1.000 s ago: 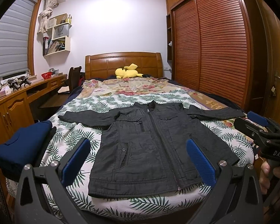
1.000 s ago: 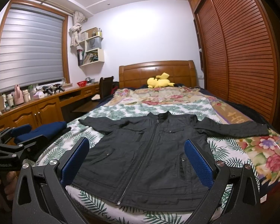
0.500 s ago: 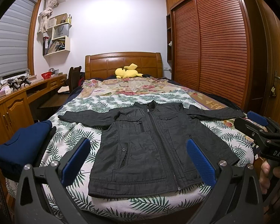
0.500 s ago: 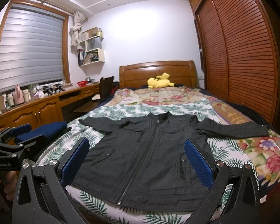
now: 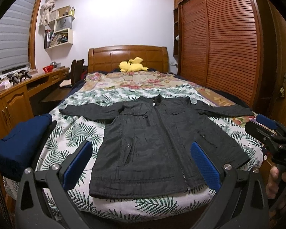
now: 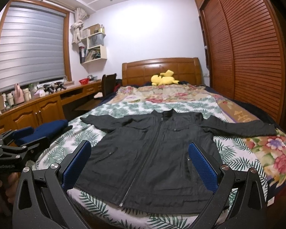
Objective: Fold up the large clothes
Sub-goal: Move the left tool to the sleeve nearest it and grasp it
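Observation:
A dark grey zip-up jacket point(image 5: 152, 145) point(image 6: 154, 152) lies flat and face up on the leaf-print bed cover, sleeves spread to both sides, hem toward me. My left gripper point(image 5: 141, 164) hovers open just short of the hem, nothing between its blue pads point(image 5: 77, 164). My right gripper point(image 6: 140, 164) is also open and empty, held before the hem a little further right. Each gripper shows at the edge of the other's view: the right one point(image 5: 267, 131) at the right, the left one point(image 6: 15, 145) at the left, each held by a hand.
A folded navy garment point(image 5: 17, 145) sits at the bed's left edge. A yellow plush toy point(image 5: 132, 66) rests by the wooden headboard point(image 5: 127, 57). A wooden desk with cabinets point(image 6: 34, 110) runs along the left wall; a slatted wardrobe point(image 5: 219, 47) stands on the right.

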`<state>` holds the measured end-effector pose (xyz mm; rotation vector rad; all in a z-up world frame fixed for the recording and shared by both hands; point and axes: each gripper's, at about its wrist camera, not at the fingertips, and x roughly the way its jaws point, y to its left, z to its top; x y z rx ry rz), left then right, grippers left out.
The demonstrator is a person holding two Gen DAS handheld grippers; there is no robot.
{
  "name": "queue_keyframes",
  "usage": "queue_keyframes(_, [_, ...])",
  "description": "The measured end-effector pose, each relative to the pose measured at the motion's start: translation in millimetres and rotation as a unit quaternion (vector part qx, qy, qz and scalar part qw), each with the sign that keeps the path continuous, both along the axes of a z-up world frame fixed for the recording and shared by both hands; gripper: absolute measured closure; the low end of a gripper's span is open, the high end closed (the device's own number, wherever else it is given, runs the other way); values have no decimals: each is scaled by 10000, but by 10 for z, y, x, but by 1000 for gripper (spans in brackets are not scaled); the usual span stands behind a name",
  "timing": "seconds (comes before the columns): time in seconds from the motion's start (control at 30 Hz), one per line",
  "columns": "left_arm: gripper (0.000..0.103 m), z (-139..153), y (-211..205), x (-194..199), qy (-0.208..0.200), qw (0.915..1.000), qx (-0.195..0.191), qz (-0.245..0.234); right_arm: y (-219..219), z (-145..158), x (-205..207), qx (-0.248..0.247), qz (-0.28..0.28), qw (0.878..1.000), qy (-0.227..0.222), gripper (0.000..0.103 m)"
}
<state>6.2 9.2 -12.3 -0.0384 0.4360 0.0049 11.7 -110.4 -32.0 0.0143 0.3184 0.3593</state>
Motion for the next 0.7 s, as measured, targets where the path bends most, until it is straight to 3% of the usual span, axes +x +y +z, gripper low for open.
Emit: queue_keyframes(0.7, [0,-525,571,643,641,9964,23,548,510,-526,1136,-184,824,9948,563,2])
